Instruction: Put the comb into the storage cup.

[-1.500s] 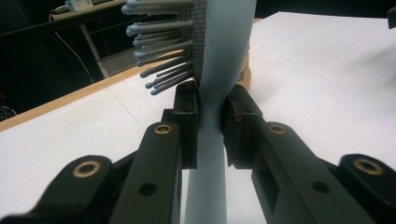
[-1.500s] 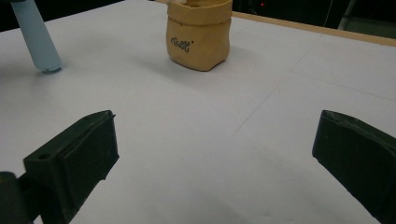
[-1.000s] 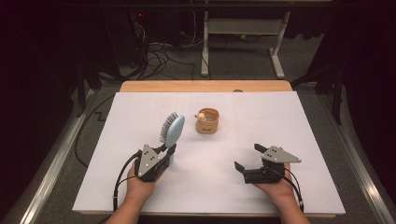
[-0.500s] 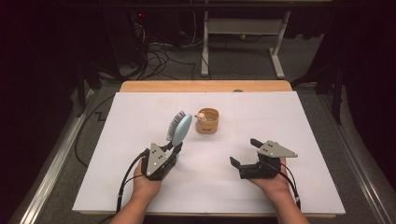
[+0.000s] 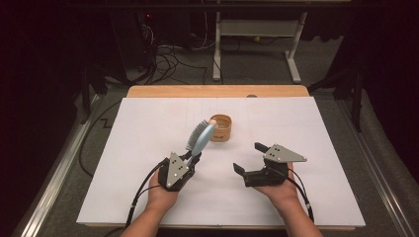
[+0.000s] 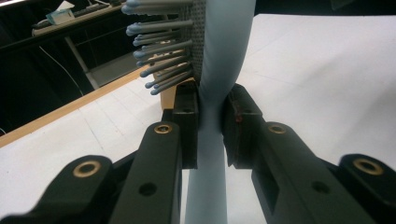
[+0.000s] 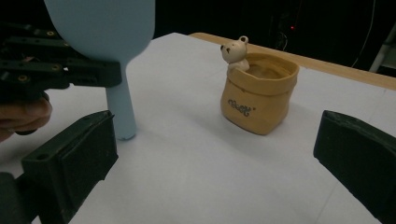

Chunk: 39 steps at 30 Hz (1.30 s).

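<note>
Hairbrush (image 5: 199, 137) carried nearer pot (image 5: 221, 128), left gripper (image 5: 190, 161) clamping handle (bristles leftward), right gripper (image 5: 250, 159) agape.

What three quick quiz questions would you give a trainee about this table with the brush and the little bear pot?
1. What does the left gripper hold?
2. True or false: the right gripper is shut on the pot.
3. Which way do the hairbrush bristles face in the high view: A) left, away from the right gripper, B) down onto the paper, C) toward the right gripper?

Key
1. The pale blue hairbrush, its handle clamped between the jaws.
2. False: its jaws stand wide open with nothing between them, and the pot sits apart on the white sheet.
3. A.
</note>
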Tool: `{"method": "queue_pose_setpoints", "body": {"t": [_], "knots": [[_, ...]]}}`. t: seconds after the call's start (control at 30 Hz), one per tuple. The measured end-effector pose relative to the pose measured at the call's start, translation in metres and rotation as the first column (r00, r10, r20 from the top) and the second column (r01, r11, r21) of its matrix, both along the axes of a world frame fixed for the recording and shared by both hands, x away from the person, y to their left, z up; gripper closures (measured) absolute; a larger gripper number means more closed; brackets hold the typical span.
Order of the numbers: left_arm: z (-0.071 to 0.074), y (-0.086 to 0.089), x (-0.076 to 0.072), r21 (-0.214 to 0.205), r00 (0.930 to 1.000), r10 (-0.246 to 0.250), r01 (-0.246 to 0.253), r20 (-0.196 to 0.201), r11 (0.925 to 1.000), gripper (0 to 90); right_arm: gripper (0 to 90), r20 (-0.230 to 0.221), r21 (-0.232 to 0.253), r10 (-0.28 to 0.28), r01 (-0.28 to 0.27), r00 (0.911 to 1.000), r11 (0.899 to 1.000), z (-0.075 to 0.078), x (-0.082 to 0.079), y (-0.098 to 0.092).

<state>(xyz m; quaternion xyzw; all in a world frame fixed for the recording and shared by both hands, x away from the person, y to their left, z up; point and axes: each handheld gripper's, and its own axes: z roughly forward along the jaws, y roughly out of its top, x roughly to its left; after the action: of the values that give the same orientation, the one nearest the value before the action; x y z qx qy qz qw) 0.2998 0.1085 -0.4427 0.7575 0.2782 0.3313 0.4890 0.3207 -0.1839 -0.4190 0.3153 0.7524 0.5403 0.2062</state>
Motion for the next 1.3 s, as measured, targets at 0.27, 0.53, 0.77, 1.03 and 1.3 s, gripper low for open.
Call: {"method": "queue_pose_setpoints", "body": {"t": [0.27, 0.53, 0.77, 1.03, 1.3], "knots": [[0.0, -0.008, -0.002, 0.006, 0.9999, -0.014, 0.014, 0.005, 0.9999, 77.3, 0.4, 0.002, 0.024, 0.022, -0.022, 0.9998, 0.999, 0.006, 0.001, 0.011], [-0.002, -0.016, -0.005, 0.035, 0.9996, -0.023, 0.023, 0.013, 0.9991, 77.3, 0.4, 0.013, 0.045, 0.057, -0.057, 0.9983, 0.997, 0.012, -0.003, 0.026], [-0.004, -0.022, -0.006, 0.049, 0.9993, -0.034, 0.033, 0.016, 0.9982, 77.3, 0.4, 0.015, 0.053, 0.081, -0.082, 0.9966, 0.995, 0.017, -0.002, 0.037], [-0.004, -0.023, -0.006, 0.047, 0.9993, -0.035, 0.034, 0.014, 0.9983, 77.3, 0.4, 0.015, 0.075, 0.103, -0.104, 0.9945, 0.992, 0.021, 0.0, 0.048], [-0.004, -0.024, -0.006, 0.046, 0.9992, -0.037, 0.036, 0.013, 0.9983, 77.4, 0.4, 0.001, 0.103, 0.107, -0.106, 0.9943, 0.989, 0.027, 0.002, 0.054]]}}
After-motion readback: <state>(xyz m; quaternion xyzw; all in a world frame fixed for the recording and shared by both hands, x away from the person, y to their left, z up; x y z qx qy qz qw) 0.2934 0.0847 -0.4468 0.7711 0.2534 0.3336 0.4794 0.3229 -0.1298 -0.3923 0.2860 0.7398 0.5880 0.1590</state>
